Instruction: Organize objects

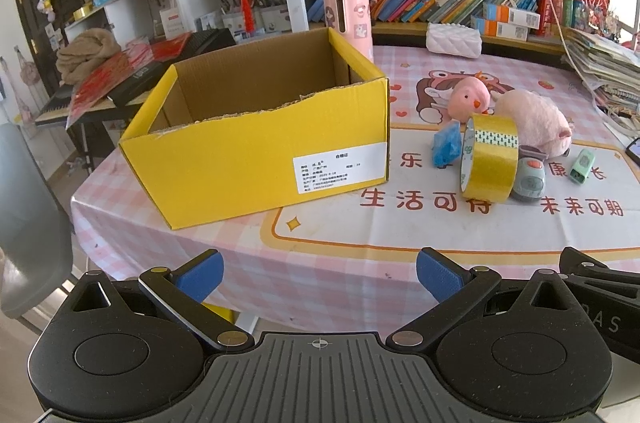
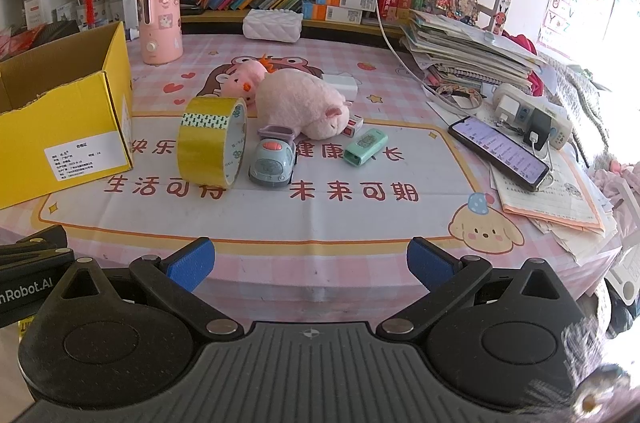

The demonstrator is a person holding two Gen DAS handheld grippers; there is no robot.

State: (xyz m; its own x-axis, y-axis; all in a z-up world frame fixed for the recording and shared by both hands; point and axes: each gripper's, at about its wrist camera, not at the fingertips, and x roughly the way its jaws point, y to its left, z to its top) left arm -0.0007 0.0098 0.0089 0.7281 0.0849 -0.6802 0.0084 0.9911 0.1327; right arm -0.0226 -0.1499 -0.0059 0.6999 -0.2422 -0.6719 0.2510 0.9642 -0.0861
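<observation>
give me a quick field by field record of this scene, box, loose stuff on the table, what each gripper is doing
box: yellow cardboard box, open top, no items visible inside, on the table's left
tape: yellow tape roll standing on edge, right of the box
toy car: grey toy car beside the tape
plush toys: big pink plush, small pink plush behind it
green case: right of the car
phone, screen lit, on papers
left gripper: open, empty
right gripper: open, empty
</observation>
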